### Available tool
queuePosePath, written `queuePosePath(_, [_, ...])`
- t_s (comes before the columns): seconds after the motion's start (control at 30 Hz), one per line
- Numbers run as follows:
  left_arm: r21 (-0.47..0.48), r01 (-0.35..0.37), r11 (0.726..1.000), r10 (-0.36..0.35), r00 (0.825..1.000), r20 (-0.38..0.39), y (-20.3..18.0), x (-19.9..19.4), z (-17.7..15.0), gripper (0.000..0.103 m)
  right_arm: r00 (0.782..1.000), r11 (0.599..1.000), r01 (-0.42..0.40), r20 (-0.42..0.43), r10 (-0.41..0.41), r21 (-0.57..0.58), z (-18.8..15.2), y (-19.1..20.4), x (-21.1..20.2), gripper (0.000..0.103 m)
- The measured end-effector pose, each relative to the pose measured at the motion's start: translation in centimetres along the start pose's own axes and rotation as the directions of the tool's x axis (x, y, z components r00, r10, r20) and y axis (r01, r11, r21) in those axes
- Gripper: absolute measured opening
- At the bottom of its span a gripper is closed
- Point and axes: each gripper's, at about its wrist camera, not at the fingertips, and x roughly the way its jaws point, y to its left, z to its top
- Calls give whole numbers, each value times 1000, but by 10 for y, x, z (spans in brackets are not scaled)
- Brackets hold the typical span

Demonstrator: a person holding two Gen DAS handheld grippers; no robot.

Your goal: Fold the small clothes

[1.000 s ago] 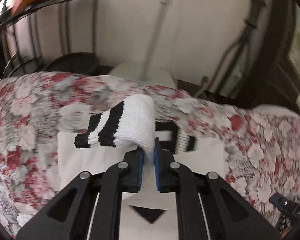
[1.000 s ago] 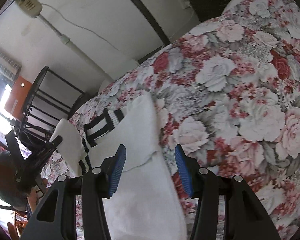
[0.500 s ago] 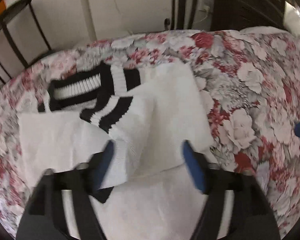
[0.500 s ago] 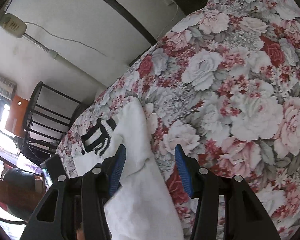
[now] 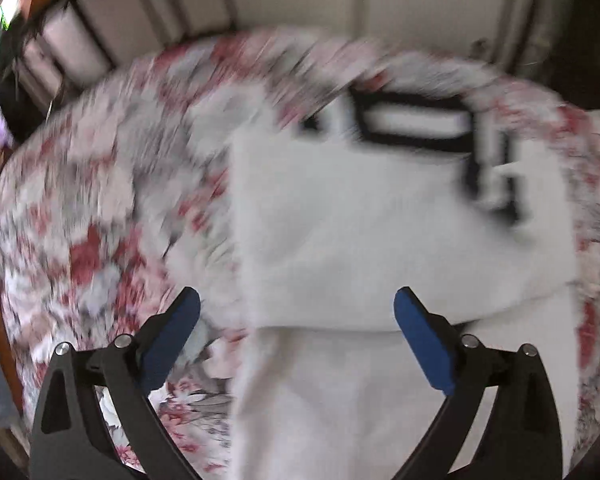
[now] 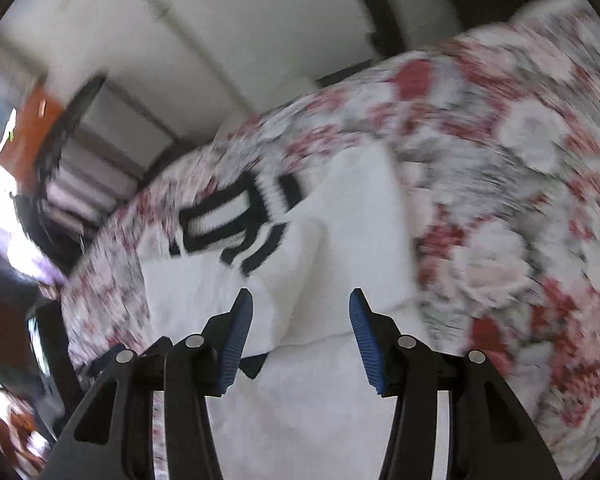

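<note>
A small white knit garment (image 5: 340, 240) with black-striped collar and cuffs (image 5: 416, 124) lies on a floral-covered bed, one sleeve folded across its body. My left gripper (image 5: 296, 312) is open and empty just above its near part. The garment also shows in the right wrist view (image 6: 340, 248), striped cuff (image 6: 256, 248) resting on the white body. My right gripper (image 6: 300, 316) is open and empty over its lower part. Both views are motion-blurred.
The floral bedspread (image 5: 100, 220) surrounds the garment, shown also in the right wrist view (image 6: 520, 220). A white wall (image 6: 220, 40) and a dark metal rack (image 6: 64, 128) with an orange box (image 6: 32, 128) stand beyond the bed.
My left gripper let go of the striped sleeve, which now lies folded over the garment's body, and it opened wide and swung left. My right gripper moved in over the garment, still open.
</note>
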Motion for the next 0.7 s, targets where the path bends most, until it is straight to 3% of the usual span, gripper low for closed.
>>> queuePosePath(0.07, [8, -29, 1000, 30, 998, -61, 10, 22, 3, 95, 999, 991, 43, 3, -43, -127, -4, 29, 18, 51])
queuePosePath(0.13, [29, -56, 998, 57, 997, -55, 12, 31, 5, 95, 994, 957, 110, 19, -109, -268, -12, 57, 38, 51])
queuePosePath(0.3, [51, -78, 996, 81, 995, -58, 11, 45, 12, 95, 976, 872, 213, 59, -209, -440, -15, 82, 84, 50])
queuePosePath(0.37, [51, -78, 996, 81, 995, -61, 10, 48, 13, 96, 963, 846, 266, 96, -251, -462, -11, 78, 92, 40])
queuePosePath(0.4, [62, -89, 994, 93, 994, -59, 8, 51, 13, 97, 960, 849, 278, 100, -261, -450, -9, 72, 92, 25])
queuePosePath(0.43, [71, -100, 992, 105, 993, -56, 6, 53, 12, 99, 962, 880, 271, 86, -258, -390, -4, 58, 90, 24])
queuePosePath(0.47, [72, -110, 991, 114, 992, -54, 5, 56, 11, 99, 972, 938, 233, 49, -228, -258, 3, 30, 85, 24])
queuePosePath(0.53, [62, -113, 992, 116, 991, -59, 5, 56, 10, 99, 991, 990, 134, -15, -135, -32, 8, -14, 77, 27])
queuePosePath(0.57, [58, -114, 992, 117, 991, -59, 5, 55, 10, 99, 997, 991, 67, -34, -64, 114, 6, -43, 72, 28])
queuePosePath(0.6, [55, -118, 992, 121, 991, -58, 4, 55, 9, 99, 998, 960, -41, -34, 53, 277, 1, -74, 66, 25])
queuePosePath(0.7, [44, -124, 991, 127, 990, -59, 4, 50, 5, 99, 981, 878, -166, -13, 192, 450, -2, -104, 57, 25])
